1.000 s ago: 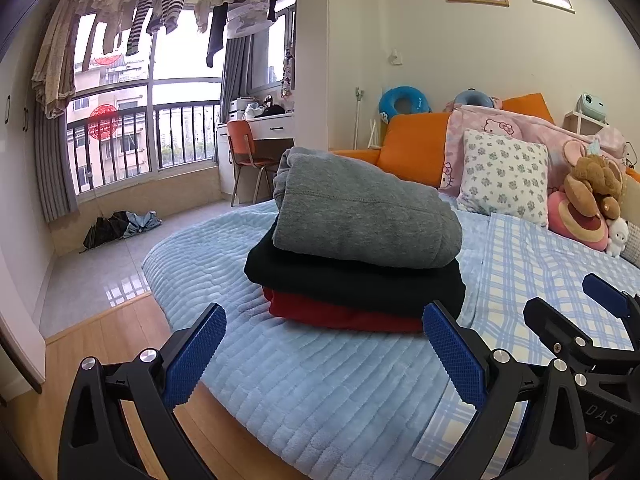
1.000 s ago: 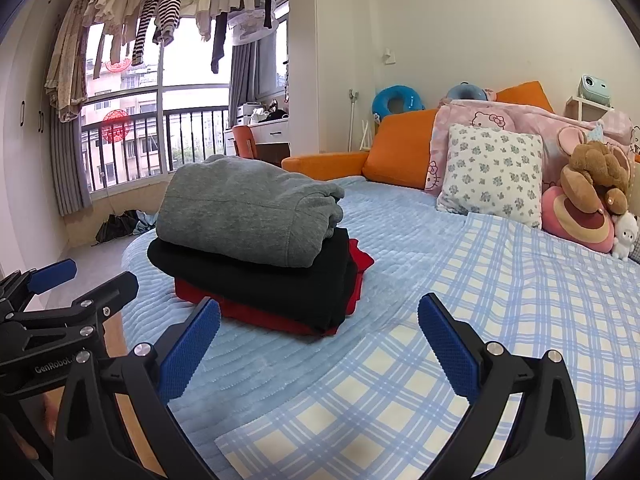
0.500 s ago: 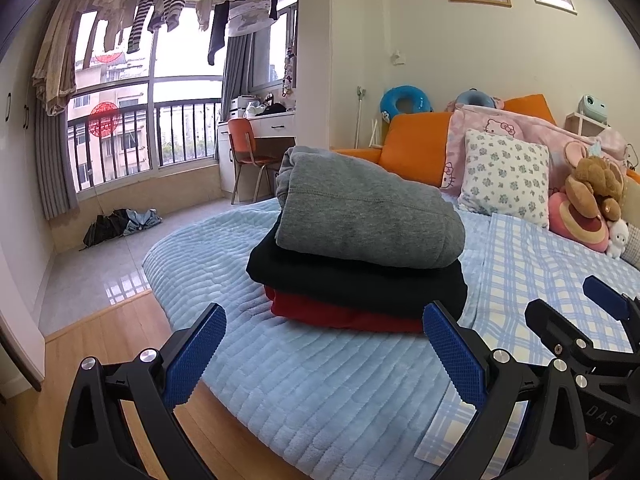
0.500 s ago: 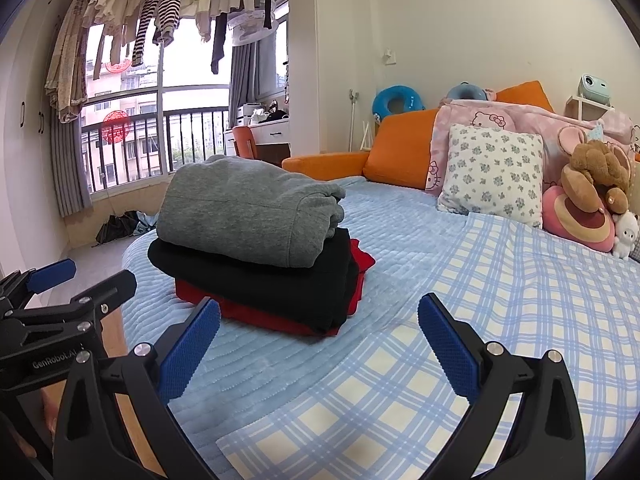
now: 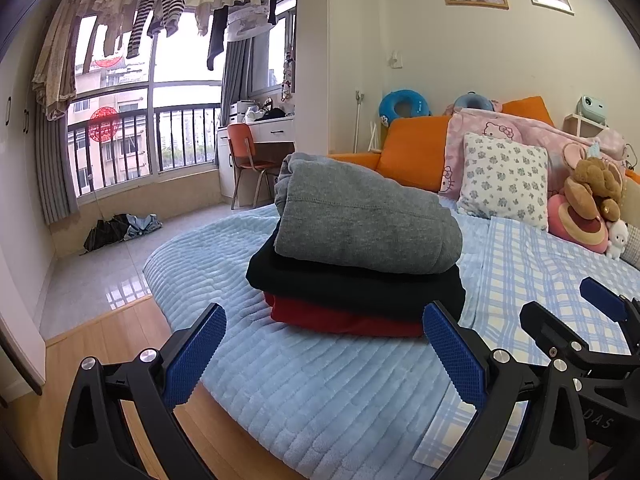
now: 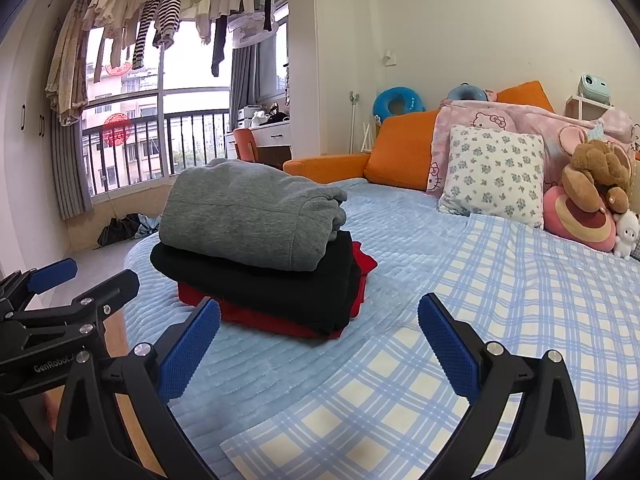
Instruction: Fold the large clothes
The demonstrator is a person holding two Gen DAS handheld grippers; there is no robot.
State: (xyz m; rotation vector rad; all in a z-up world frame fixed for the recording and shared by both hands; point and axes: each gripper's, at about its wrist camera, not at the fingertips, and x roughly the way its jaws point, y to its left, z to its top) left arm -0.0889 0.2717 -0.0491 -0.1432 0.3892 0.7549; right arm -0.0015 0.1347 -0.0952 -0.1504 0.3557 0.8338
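A stack of three folded garments sits on the light blue quilted blanket [image 5: 320, 384] that covers the near left part of the bed. The grey sweatshirt [image 5: 360, 220] lies on top, the black garment [image 5: 360, 288] under it, and the red garment [image 5: 344, 320] at the bottom, touching the blanket. In the right wrist view the red piece [image 6: 362, 260] pokes out at the stack's right side past the black one [image 6: 280, 292], with the grey one [image 6: 248, 216] above.

The left claw [image 5: 324, 344] is spread wide and empty, just in front of the stack, its blue pads [image 5: 194, 354] clear of the cloth. The right claw [image 6: 318, 344] is likewise spread and holds nothing, hovering over the edge where the blanket meets the blue checked sheet [image 6: 500, 320], to the right of the stack.

At the far right of the bed rest a floral pillow [image 6: 494, 174] and a brown plush toy [image 6: 596, 176], well apart from the clothes.
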